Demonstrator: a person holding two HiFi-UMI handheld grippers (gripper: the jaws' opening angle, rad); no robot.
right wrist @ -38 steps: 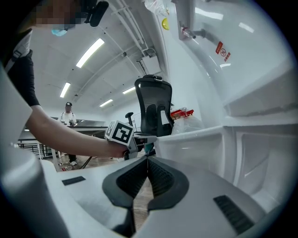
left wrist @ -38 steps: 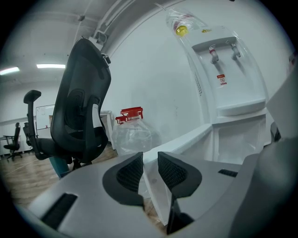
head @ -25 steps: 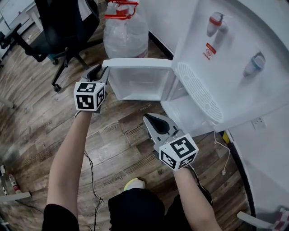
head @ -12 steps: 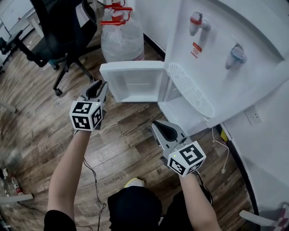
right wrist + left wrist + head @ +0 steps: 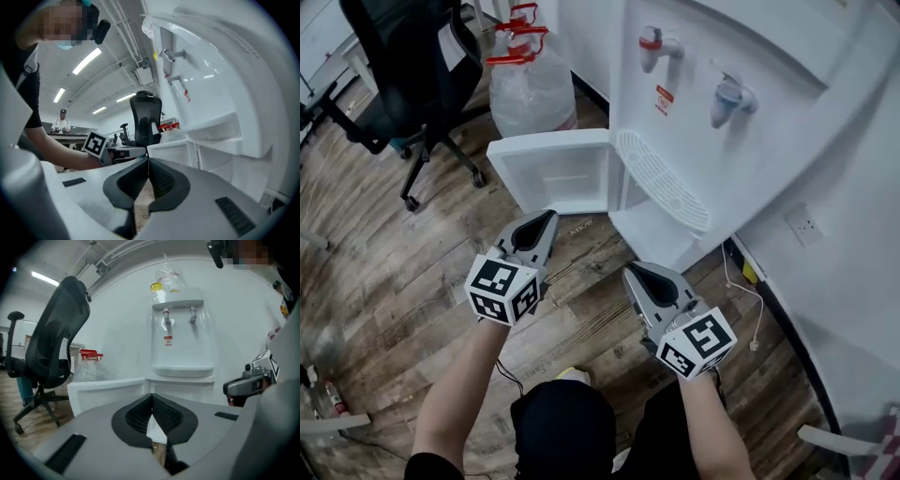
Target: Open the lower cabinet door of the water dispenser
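The white water dispenser stands at the upper right, with a red tap and a blue tap. Its lower cabinet door is swung wide open to the left, its hollow inner side facing me. My left gripper hangs over the wooden floor just in front of the door, clear of it. Its jaws have just been closing and are shut with nothing between them. My right gripper is also shut and empty, in front of the dispenser's base. The left gripper view looks over the shut left gripper at the door.
A black office chair stands at the upper left. A large water bottle with a red handle sits behind the door. A thin cable lies by the wall near a socket.
My left gripper came off the door's top corner, drew back toward me and closed. The right gripper pulled back a little. The door stays open.
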